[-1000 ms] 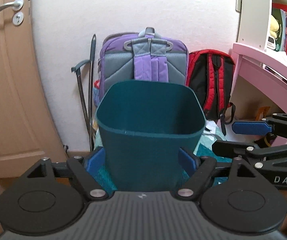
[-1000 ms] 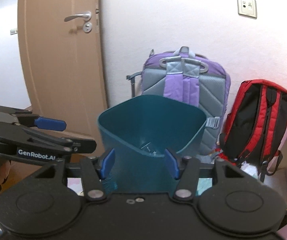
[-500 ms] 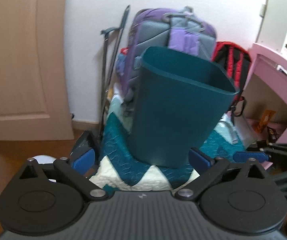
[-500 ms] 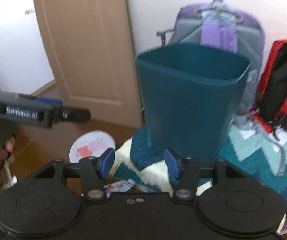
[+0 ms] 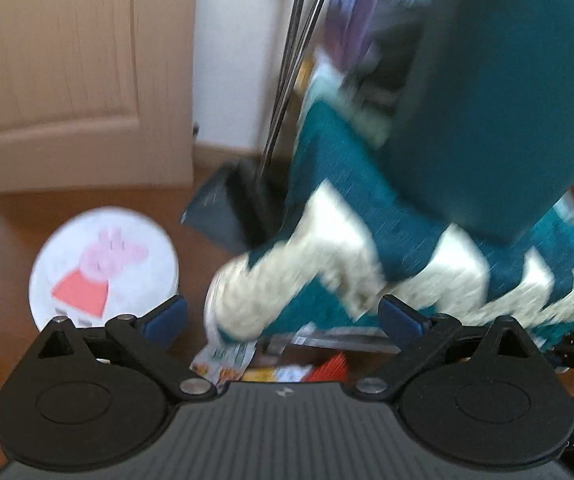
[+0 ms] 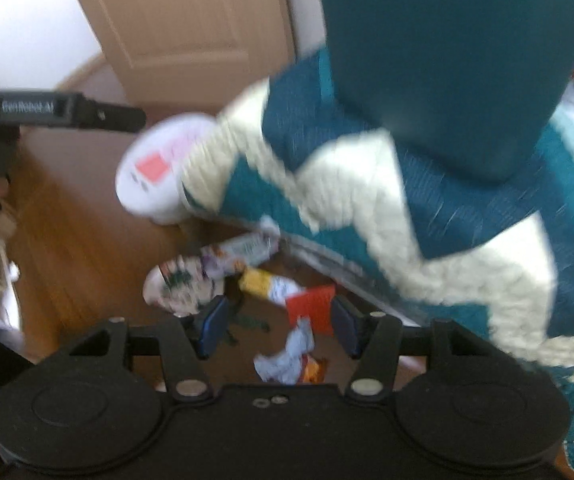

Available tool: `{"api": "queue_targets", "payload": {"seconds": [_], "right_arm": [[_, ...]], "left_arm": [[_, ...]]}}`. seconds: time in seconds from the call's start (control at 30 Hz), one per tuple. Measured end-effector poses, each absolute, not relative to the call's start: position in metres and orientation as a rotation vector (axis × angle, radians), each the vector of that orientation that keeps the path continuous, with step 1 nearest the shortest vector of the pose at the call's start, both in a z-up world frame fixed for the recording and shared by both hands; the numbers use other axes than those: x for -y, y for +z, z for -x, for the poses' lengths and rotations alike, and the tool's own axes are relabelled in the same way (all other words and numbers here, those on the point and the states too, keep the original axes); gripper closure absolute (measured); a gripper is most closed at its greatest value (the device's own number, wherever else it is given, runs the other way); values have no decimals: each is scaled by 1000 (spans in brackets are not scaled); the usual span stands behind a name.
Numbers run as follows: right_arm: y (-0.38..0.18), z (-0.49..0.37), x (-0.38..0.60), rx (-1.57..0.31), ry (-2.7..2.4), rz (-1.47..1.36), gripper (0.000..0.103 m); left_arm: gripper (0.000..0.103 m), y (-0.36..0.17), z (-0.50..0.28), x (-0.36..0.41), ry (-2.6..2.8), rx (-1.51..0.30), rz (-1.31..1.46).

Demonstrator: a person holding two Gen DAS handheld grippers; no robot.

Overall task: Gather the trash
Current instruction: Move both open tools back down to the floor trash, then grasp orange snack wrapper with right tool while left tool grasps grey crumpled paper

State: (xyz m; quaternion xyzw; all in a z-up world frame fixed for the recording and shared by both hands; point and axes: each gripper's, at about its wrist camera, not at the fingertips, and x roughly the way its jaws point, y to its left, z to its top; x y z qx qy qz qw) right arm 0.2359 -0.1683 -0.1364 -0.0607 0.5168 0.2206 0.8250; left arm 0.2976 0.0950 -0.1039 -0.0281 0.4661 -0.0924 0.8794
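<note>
Below, both views were motion-blurred, so fine detail could not be read.

Left tool (image 5: 281, 318): its blue-padded fingers (image 5: 401, 318) stood wide apart and held nothing. Between them lay bare wooden floor (image 5: 19, 216) and the near corner of a teal-and-cream quilt (image 5: 367, 248). The same tool appeared as a dark bar at the left edge of the right wrist view.

Right tool (image 6: 279, 326): its fingers (image 6: 213, 322) also stood apart and empty, above a scatter of trash on the floor.

Trash: a red wrapper (image 6: 313, 306), a yellow-and-white wrapper (image 6: 267, 286), a crumpled pale-blue wrapper (image 6: 287, 354) and a printed white packet (image 6: 185, 286) lay close together just beside the quilt's lower edge. In the left wrist view some of the same wrappers (image 5: 279, 372) showed at the tool body's front edge.

Teal bin (image 6: 447, 60): it stood on the quilt, filling the upper right of both views.

Open room: clear floor lay left of the quilt edge, bounded by a round white lid with a pig cartoon (image 5: 105, 266), a dark dustpan (image 5: 219, 216) and the closed wooden door (image 5: 71, 72).
</note>
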Motion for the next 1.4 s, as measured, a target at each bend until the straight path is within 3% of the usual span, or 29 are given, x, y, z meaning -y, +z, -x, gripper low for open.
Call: {"api": "queue_targets", "payload": {"seconds": [0.47, 0.7, 0.87, 1.0, 1.03, 1.13, 1.27, 1.3, 1.33, 1.4], "right_arm": [[-344, -253, 159, -1381, 557, 312, 47], [-405, -256, 149, -1417, 660, 410, 47], [-438, -269, 153, -1480, 602, 334, 47], [-461, -277, 159, -1526, 527, 236, 48], [-466, -278, 160, -1538, 512, 208, 48], [-476, -282, 165, -1554, 480, 139, 49], [-482, -286, 168, -1564, 461, 98, 51], [-484, -287, 169, -1567, 456, 91, 53], [-485, -288, 170, -1569, 449, 89, 71], [-486, -289, 170, -1575, 444, 87, 73]], "left_arm": [[1, -342, -289, -16, -437, -1310, -302], [2, -416, -300, 10, -446, -1421, -242], [3, -451, -314, 12, -391, -1472, -171], [17, -469, -316, 17, -402, -1506, -159], [25, -472, -316, 19, -407, -1513, -154], [29, -479, -318, 25, -428, -1531, -112], [52, -486, -320, 33, -455, -1560, -67], [55, -487, -320, 34, -458, -1561, -55], [59, -488, -320, 35, -462, -1563, -47], [69, -489, -321, 36, -475, -1565, -28]]}}
